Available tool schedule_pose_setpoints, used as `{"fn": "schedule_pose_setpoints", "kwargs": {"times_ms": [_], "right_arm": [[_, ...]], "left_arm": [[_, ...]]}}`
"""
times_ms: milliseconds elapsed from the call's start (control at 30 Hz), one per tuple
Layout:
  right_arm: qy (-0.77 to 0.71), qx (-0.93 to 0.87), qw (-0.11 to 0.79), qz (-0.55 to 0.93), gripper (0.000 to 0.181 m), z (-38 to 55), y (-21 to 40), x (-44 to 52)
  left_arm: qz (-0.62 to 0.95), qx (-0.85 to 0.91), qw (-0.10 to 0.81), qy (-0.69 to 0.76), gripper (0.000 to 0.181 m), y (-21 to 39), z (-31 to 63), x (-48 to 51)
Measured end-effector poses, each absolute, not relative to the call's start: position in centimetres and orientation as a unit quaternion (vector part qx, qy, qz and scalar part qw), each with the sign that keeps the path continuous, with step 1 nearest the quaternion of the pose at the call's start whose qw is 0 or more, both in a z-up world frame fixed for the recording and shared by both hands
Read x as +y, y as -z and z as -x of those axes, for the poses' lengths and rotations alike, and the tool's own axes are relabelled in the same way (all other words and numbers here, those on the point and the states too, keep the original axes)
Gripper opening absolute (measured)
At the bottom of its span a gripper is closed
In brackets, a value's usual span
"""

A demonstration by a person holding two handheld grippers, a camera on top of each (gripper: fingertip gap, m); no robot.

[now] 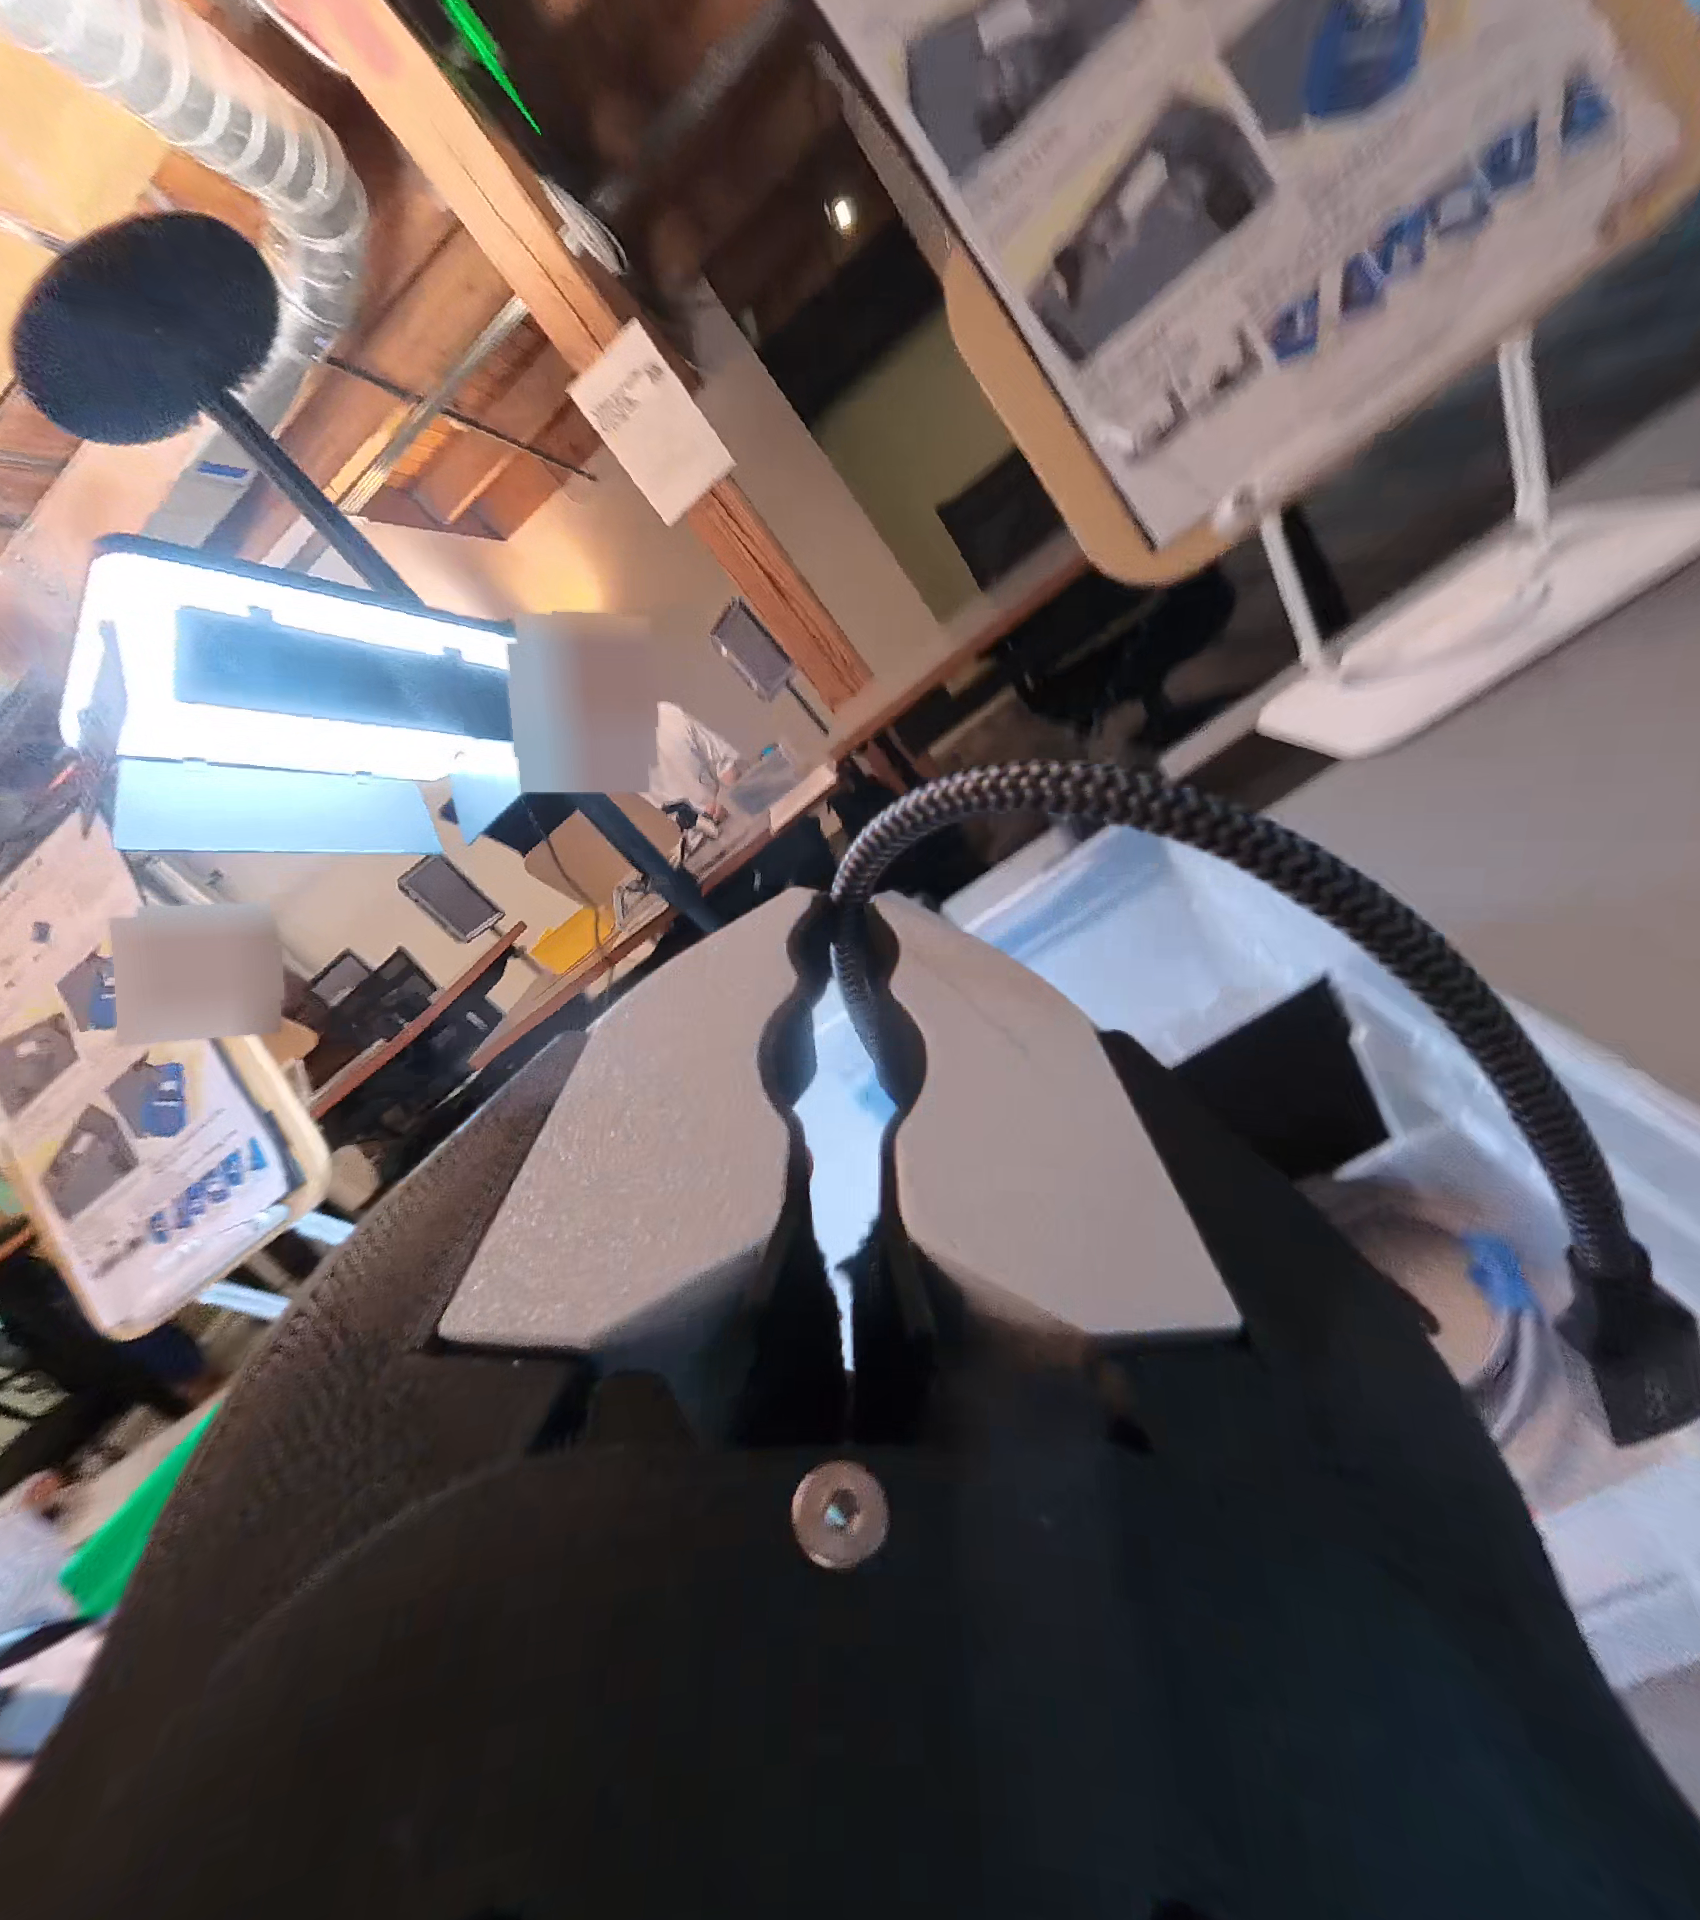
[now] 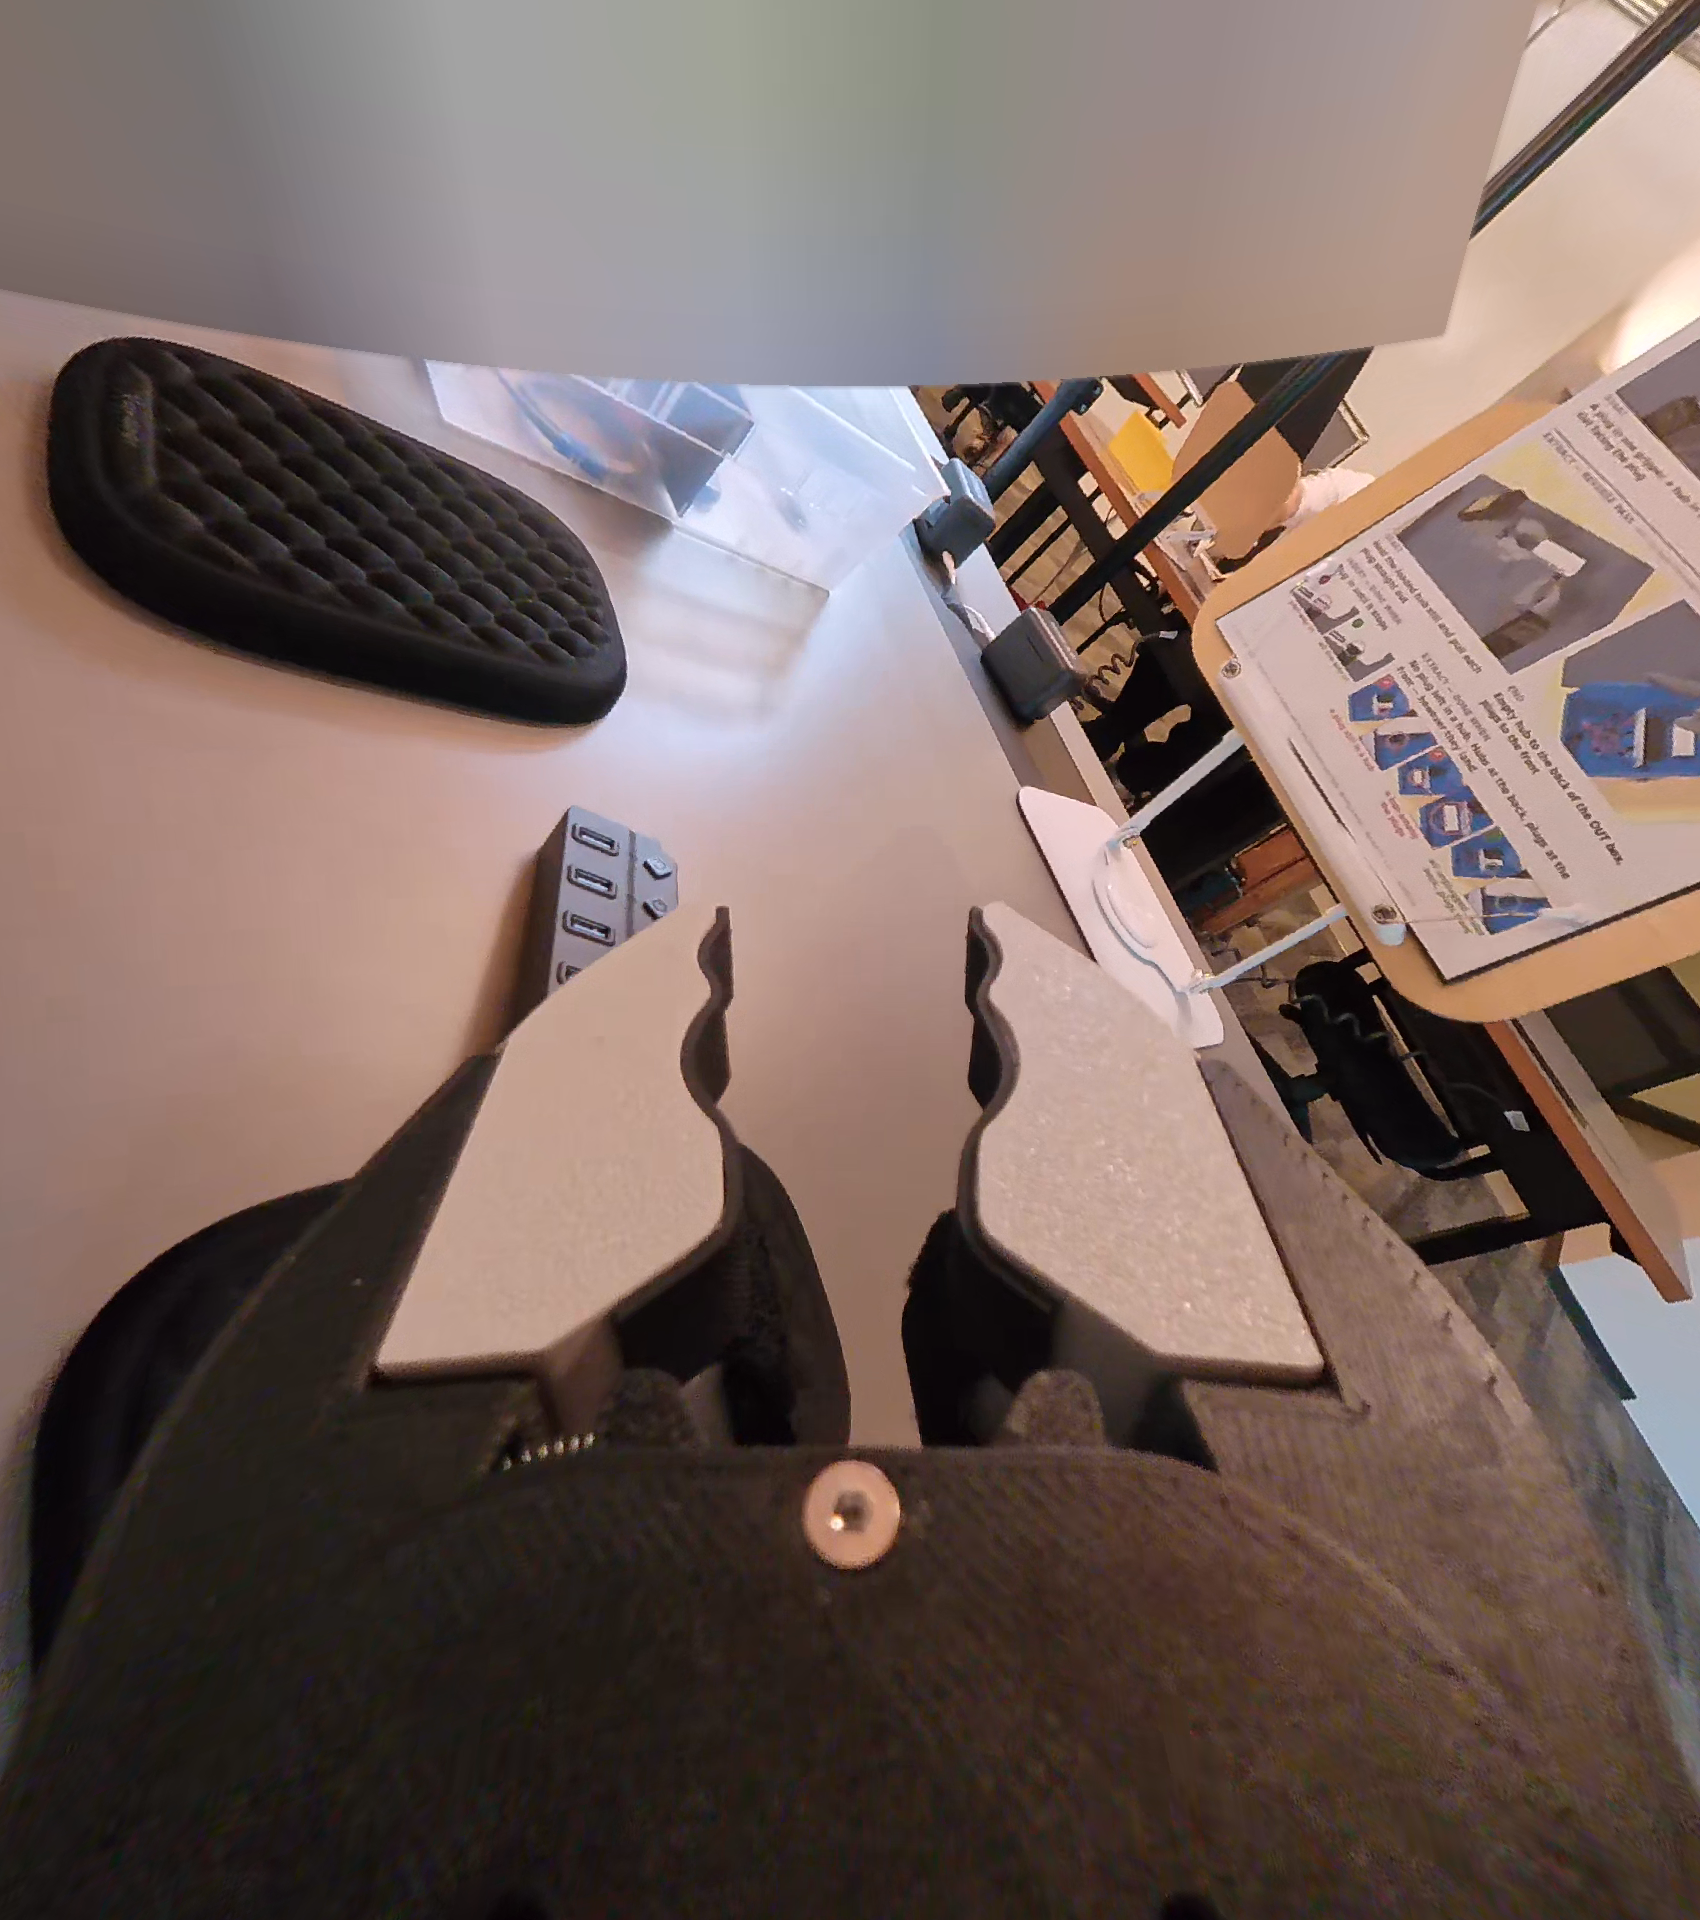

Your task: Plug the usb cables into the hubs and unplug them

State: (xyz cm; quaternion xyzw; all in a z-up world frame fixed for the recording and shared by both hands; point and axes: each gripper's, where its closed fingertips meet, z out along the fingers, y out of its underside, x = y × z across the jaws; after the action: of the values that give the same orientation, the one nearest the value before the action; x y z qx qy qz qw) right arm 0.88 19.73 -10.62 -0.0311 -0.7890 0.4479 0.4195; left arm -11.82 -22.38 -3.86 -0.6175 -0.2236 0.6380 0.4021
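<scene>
In the left wrist view my left gripper [image 1: 838, 914] is shut on a black braided usb cable [image 1: 1345, 914]. The cable arcs up and to the right, and its black plug [image 1: 1646, 1361] hangs free at the end. The gripper is lifted and tilted, above a clear bin [image 1: 1189, 935]. In the right wrist view my right gripper [image 2: 846, 925] is open and empty just above the grey table [image 2: 202, 987]. A dark usb hub [image 2: 597, 904] with a row of ports lies on the table just left of the left finger, partly hidden by it.
A black padded wrist rest [image 2: 326, 530] lies on the table's far left. A clear bin [image 2: 617, 447] stands behind it. An instruction board on a white stand [image 2: 1511, 707] sits at the table's right edge, also in the left wrist view [image 1: 1293, 208]. Grey clamps [image 2: 1028, 649] grip that edge. The left gripper's tips are roughly 45 cm from the right gripper's.
</scene>
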Motion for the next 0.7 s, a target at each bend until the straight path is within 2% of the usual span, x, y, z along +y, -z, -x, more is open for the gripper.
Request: {"fn": "schedule_pose_setpoints", "kwargs": {"times_ms": [267,433,567,700], "right_arm": [[-0.456,-0.79,0.41,0.023,0.043,-0.8,10.9,18.5],[-0.475,-0.782,0.403,0.019,0.043,-0.8,10.7,17.7],[-0.585,-0.719,0.376,0.016,0.044,-0.9,8.3,14.2],[-0.726,-0.618,0.301,0.02,0.047,-1.8,5.0,9.6]], "left_arm": [[0.502,-0.184,0.635,-0.558,0.006,-2.2,8.0,-18.8],[0.45,-0.158,0.744,-0.468,0.006,-4.1,5.6,-16.4],[0.39,-0.133,0.852,-0.321,0.006,-4.4,3.5,-13.4],[0.337,-0.108,0.918,-0.179,0.005,-3.8,2.2,-10.2]]}}
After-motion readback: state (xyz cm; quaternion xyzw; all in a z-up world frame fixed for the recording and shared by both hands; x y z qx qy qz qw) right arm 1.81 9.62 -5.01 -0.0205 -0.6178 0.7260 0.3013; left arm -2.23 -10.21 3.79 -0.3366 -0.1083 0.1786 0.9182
